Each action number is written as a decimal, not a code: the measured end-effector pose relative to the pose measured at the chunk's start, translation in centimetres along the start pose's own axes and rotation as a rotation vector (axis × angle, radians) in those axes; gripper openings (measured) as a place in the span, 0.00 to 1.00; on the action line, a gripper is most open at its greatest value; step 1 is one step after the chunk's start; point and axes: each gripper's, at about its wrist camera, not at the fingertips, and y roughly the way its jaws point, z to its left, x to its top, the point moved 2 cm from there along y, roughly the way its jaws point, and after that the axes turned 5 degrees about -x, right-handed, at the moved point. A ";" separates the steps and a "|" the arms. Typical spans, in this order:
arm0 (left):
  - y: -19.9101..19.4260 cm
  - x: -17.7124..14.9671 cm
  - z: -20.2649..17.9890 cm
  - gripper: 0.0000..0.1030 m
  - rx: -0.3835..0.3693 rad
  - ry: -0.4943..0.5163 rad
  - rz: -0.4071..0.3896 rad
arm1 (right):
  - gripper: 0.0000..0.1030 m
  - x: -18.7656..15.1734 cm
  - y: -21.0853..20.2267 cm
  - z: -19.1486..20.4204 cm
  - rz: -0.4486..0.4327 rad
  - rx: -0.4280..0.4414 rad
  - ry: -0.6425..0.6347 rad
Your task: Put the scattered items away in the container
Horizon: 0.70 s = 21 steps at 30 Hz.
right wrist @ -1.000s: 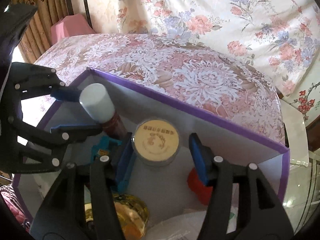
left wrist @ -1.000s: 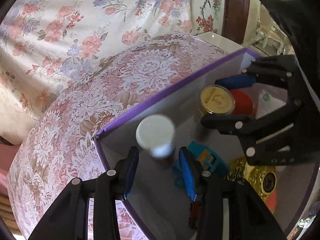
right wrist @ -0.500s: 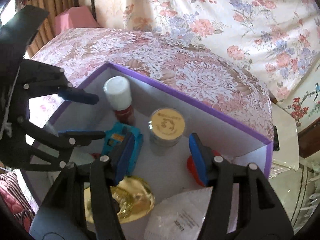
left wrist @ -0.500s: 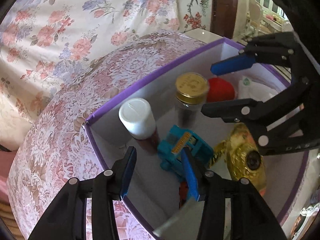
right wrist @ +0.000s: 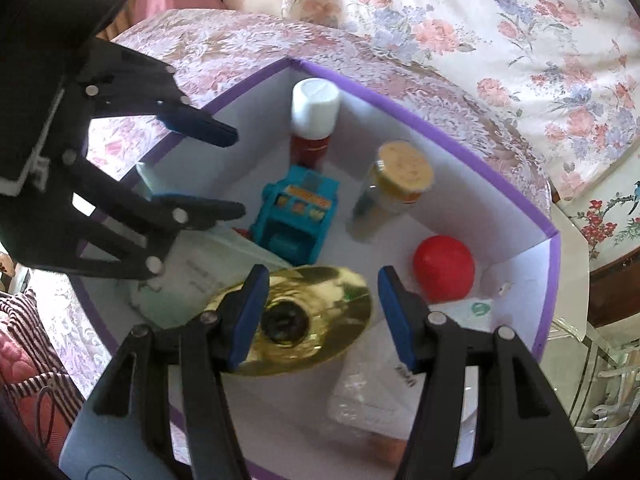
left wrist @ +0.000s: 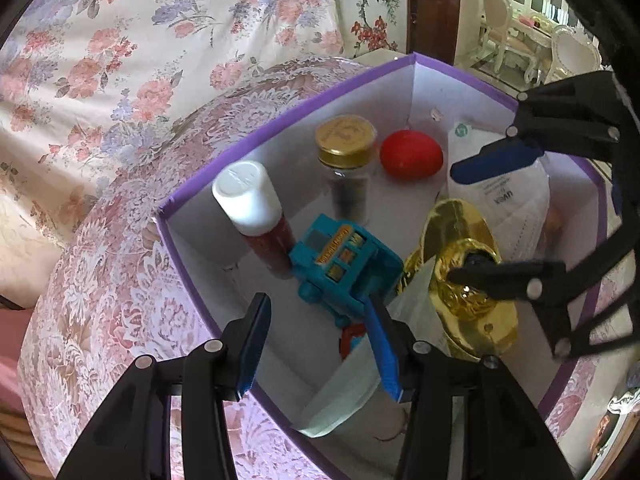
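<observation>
Your left claw [left wrist: 316, 344] and right claw [right wrist: 320, 316] hover apart and empty above the purple box [left wrist: 280, 128]. Bottle [left wrist: 252, 208], jar [left wrist: 346, 152], toy [left wrist: 340, 268] and ball [left wrist: 412, 154] sit inside; nothing loose shows on the desk [left wrist: 100, 280].

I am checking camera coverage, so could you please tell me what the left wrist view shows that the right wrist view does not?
Only the left wrist view shows a doorway with white chairs beyond it, and the right claw seen from outside, open.

Only the right wrist view shows a glass table, a striped cloth, and the left claw from outside, open.

Both show the purple box holding the white-capped bottle, gold-lidded jar, red ball, teal toy and gold dish.
</observation>
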 end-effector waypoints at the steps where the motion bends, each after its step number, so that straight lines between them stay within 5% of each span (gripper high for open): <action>1: 0.0 -0.1 -0.2 0.49 0.006 0.001 -0.004 | 0.58 0.0 0.0 0.3 0.002 0.003 -0.002; 11: 0.7 -0.5 1.2 0.53 -0.016 0.000 -0.007 | 0.60 -0.9 0.0 1.0 0.040 0.015 0.049; 15: 0.6 -0.2 2.3 0.53 -0.087 -0.113 -0.045 | 0.61 -1.4 0.2 2.3 0.046 0.021 0.050; 21: -0.2 0.3 2.6 0.53 -0.027 -0.123 -0.104 | 0.70 -0.7 0.5 3.8 0.059 0.019 0.030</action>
